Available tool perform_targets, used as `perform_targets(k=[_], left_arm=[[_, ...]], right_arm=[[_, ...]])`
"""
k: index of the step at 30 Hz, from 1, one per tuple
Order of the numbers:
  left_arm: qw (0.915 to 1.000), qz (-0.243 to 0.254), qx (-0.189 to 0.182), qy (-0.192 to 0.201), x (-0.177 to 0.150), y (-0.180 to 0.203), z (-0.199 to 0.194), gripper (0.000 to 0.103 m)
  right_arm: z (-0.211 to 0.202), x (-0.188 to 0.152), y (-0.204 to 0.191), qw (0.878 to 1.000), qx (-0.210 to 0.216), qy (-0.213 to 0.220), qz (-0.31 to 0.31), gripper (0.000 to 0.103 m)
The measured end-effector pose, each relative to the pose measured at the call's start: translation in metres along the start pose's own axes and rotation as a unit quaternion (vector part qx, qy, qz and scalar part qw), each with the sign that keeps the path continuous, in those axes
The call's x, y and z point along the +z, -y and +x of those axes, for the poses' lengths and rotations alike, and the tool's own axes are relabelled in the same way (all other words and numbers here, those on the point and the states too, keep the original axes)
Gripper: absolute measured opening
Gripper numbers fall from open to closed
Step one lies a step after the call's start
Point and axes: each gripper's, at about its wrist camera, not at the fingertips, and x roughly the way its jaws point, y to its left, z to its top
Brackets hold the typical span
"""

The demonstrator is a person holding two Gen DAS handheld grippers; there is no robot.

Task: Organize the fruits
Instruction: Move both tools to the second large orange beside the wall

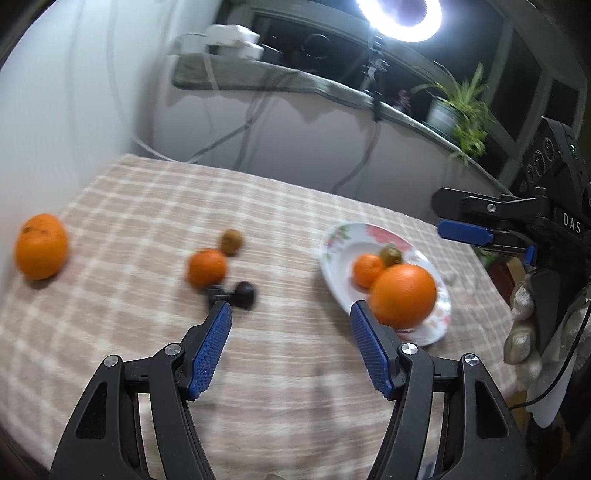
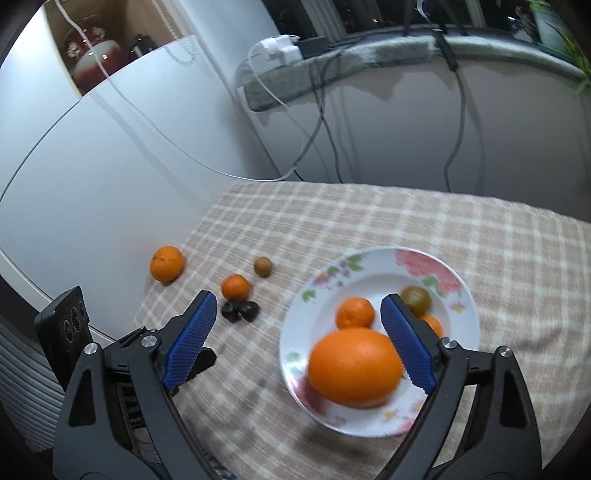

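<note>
We hold the left claw point(image 1: 290, 314) spread and empty above the checked counter point(image 1: 155, 206). The right claw point(image 2: 297, 314) is likewise spread, gripping nothing. A large orange point(image 2: 355, 367) lies on the floral plate point(image 2: 384, 258) with smaller fruits; another orange point(image 1: 41, 251), a mandarin point(image 1: 207, 267) and dark fruits point(image 1: 236, 293) lie on the cloth.

motion blur softened the large orange point(image 2: 355, 367) on the plate point(image 2: 463, 325) in both views. a third small orange point(image 2: 433, 325) on the plate was mostly hidden behind the right tongs' blue pad point(image 2: 406, 341). the two dark fruits point(image 1: 236, 293) on the tabletop point(image 1: 155, 206) were too blurred to identify. the ring light point(image 1: 400, 16) was cut off by the top edge. the right tongs point(image 1: 465, 230) ran off the picture's right edge, their closure unreadable there.
</note>
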Motion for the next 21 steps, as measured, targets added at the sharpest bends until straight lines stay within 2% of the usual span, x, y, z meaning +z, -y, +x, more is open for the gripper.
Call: perform_targets(k=[2, 10, 16, 21], left_arm=[[0.9998, -0.013, 0.014, 0.008, 0.002, -0.014, -0.008, 0.067], [0.9967, -0.048, 0.059, 0.026, 0.002, -0.057, -0.024, 0.067], [0.9918, -0.075, 0.093, 0.044, 0.002, -0.089, -0.036, 0.067], [0.9856, -0.094, 0.128, 0.058, 0.003, -0.115, -0.04, 0.067]], right_arm=[[0.006, 0.004, -0.008, 1.0, 0.001, 0.0, -0.012, 0.098], [0.037, 0.019, -0.038, 0.999, 0.011, -0.026, -0.038, 0.098], [0.073, 0.027, -0.068, 0.995, 0.036, -0.074, -0.054, 0.098], [0.097, 0.039, -0.101, 0.991, 0.065, -0.09, -0.073, 0.098]])
